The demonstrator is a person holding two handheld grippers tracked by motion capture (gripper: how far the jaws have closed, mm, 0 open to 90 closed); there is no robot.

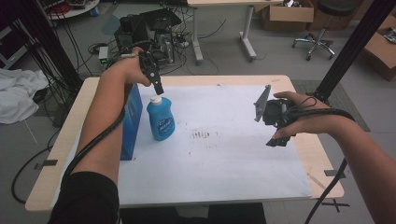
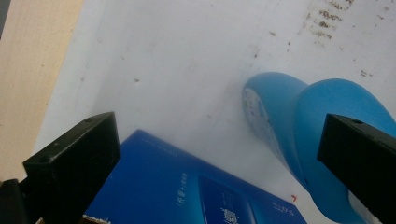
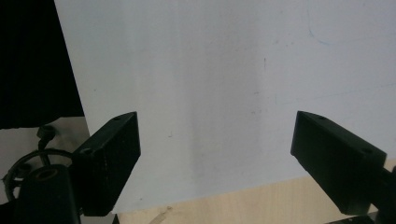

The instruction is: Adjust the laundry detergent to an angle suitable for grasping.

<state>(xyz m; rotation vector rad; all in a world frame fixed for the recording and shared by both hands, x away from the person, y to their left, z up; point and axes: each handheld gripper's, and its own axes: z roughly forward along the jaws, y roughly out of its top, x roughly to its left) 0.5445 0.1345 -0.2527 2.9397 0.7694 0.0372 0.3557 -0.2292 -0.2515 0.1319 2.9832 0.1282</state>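
A blue bottle (image 1: 161, 122) with a white cap stands upright on the white sheet (image 1: 224, 158), left of the middle. A dark blue box (image 1: 133, 122) stands right beside it on its left. My left gripper (image 1: 156, 83) hangs just above the bottle's cap, pointing down. In the left gripper view this gripper (image 2: 219, 135) is open, with the bottle (image 2: 317, 126) below by the right jaw and the box (image 2: 187, 191) lower down. My right gripper (image 1: 279, 133) hovers over the sheet's right side. Its jaws (image 3: 215, 135) stand open over bare sheet (image 3: 224, 70).
The wooden table (image 1: 299, 84) edge shows around the sheet, and in the right gripper view as wood (image 3: 243, 205). Brown specks (image 1: 201, 135) mark the sheet's middle. A black post (image 1: 345, 51) rises at the far right. Cables and equipment (image 1: 149, 32) lie on the floor behind.
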